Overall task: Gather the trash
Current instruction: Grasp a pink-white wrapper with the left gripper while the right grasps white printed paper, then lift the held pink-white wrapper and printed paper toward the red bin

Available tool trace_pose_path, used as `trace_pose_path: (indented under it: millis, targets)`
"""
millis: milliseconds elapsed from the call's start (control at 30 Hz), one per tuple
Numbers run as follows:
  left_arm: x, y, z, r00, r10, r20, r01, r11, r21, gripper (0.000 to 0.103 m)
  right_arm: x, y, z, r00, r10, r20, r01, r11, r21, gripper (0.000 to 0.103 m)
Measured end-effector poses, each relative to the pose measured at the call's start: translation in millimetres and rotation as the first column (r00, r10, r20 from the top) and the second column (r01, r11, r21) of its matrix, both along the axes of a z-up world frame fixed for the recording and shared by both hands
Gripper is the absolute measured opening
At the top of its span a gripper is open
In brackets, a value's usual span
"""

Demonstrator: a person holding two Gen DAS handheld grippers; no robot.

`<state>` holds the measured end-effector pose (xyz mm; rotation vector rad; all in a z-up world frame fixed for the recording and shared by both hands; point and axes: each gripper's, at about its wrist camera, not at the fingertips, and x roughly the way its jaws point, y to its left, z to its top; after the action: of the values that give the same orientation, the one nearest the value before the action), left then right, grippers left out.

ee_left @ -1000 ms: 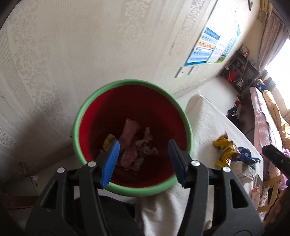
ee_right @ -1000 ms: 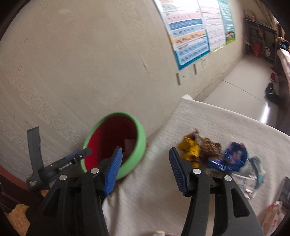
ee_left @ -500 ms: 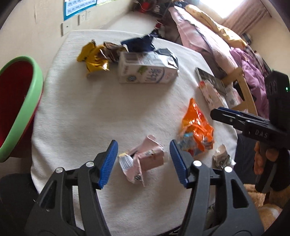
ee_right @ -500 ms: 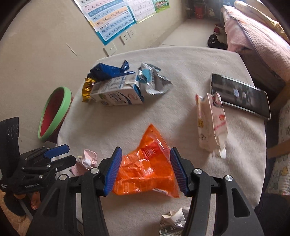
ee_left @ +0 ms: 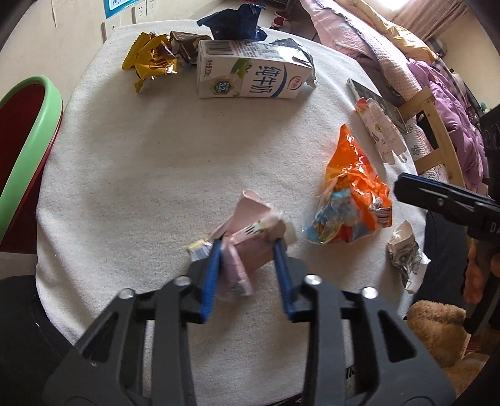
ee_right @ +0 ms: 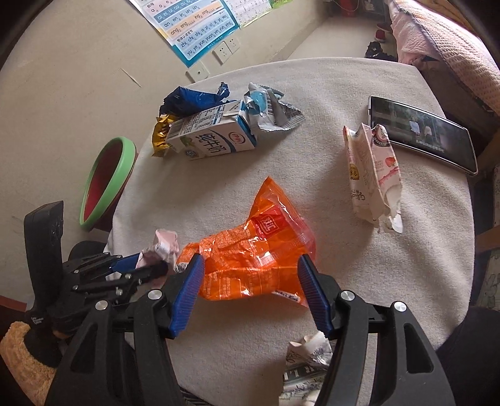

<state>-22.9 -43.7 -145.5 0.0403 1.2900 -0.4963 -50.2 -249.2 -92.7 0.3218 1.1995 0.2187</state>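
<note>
A crumpled pink carton (ee_left: 250,231) lies on the white-covered round table (ee_left: 150,162). My left gripper (ee_left: 247,250) has its blue fingers on both sides of the carton, narrowed around it; it also shows in the right wrist view (ee_right: 147,265). An orange snack bag (ee_right: 253,253) lies in front of my right gripper (ee_right: 250,274), which is open with the bag's near end between its fingers. The red bin with a green rim (ee_left: 28,131) stands off the table's left edge.
A white milk carton (ee_left: 250,75), gold wrapper (ee_left: 150,59), blue wrapper (ee_left: 234,22) and silver wrapper (ee_right: 272,109) lie at the far side. A flattened pink-and-white carton (ee_right: 372,175) and a phone (ee_right: 422,131) lie right. Crumpled paper (ee_left: 403,253) sits near the edge.
The left gripper swung from over the bin to the table, came down on the pink carton and narrowed around it. The right gripper moved in over the orange bag.
</note>
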Motion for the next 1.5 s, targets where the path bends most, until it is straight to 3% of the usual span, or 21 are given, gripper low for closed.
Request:
trace_pose_path:
  millis: [200, 433, 500, 667, 933, 1100, 1333, 1500]
  targets:
    - [4, 12, 3, 0.998, 0.059, 0.012, -0.059, 0.998, -0.002, 0.022, -29, -17, -3, 0.995, 0.003, -0.104, -0.016, 0.992, -0.122, 0.062]
    - [3, 13, 3, 0.998, 0.065, 0.014, -0.065, 0.998, 0.005, 0.023, -51, -20, -47, 0.962, 0.001, -0.274, -0.033, 0.993, -0.112, 0.061]
    - [3, 14, 3, 0.998, 0.069, 0.010, -0.069, 0.998, 0.005, 0.024, -50, -17, -46, 0.964, 0.023, -0.264, -0.054, 0.993, -0.109, 0.054]
    - [5, 21, 5, 0.995, 0.096, 0.007, -0.096, 0.995, -0.002, 0.034, -50, -13, -38, 0.972, 0.062, -0.225, -0.083, 0.993, -0.083, 0.053]
    - [5, 26, 6, 0.993, 0.115, 0.007, -0.115, 0.993, -0.009, 0.041, -27, -15, 16, 1.000, 0.002, 0.003, -0.002, 0.999, -0.053, 0.054]
    - [3, 22, 5, 0.995, 0.097, 0.004, -0.097, 0.995, -0.006, 0.041, 1, 5, 32, 0.997, 0.026, 0.074, -0.025, 1.000, -0.016, 0.054]
    - [1, 18, 0, 0.997, 0.082, -0.007, -0.082, 0.997, 0.005, 0.041, 20, 48, 33, 0.989, 0.108, 0.099, -0.111, 0.994, 0.025, 0.054]
    - [2, 18, 0, 0.996, 0.084, -0.001, -0.084, 0.996, 0.000, 0.023, 16, 56, 28, 0.989, 0.122, 0.087, -0.125, 0.992, 0.029, 0.054]
